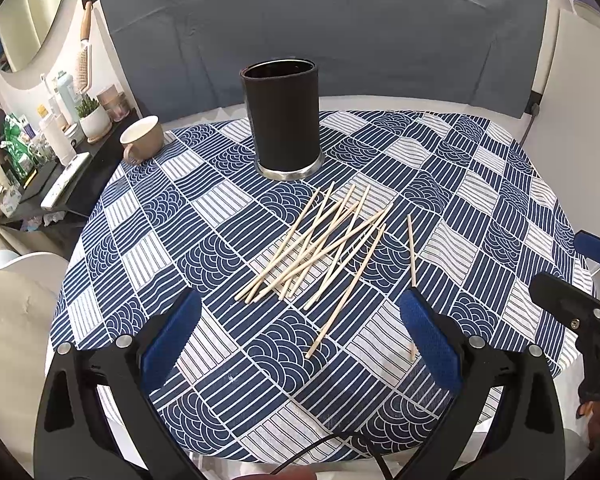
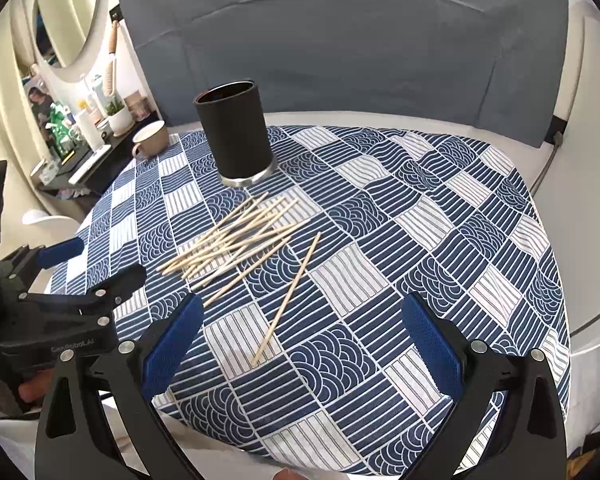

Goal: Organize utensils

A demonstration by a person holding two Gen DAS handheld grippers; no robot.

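1. Chopsticks first: a loose pile of chopsticks point(image 1: 320, 240) lies criss-crossed on the desk point(image 1: 480, 200), straight ahead of the left hand-held gripper point(image 1: 300, 344) and between it and the black holder point(image 1: 281, 116), which stands upright just beyond the pile's far ends.
2. One stray stick point(image 2: 286, 300) lies apart from the pile, right out in front of the right hand-held gripper point(image 2: 302, 344) and a bit toward its left finger. Another long one point(image 1: 346, 292) trails off the pile's near edge toward the left hand-held gripper.
3. Both hand-held grippers hover over the near edge of the desk with their blue pads spread wide and nothing between them. They sit side by side; each shows up at the edge of the other's camera.
4. So my read is that this is the very start. As far as I can see nothing is in the holder yet, though its inside is too dark to be sure.
5. Next move, I'd guess: drop onto the closest stick, line the pads up across its width, and pinch near the middle so it doesn't swing. These things are thin and lie flat on the cloth, so the pads need to come right down to the fabric.
6. A beige mug point(image 1: 142, 138) sits off to the far left of the left hand-held gripper, out of the way.
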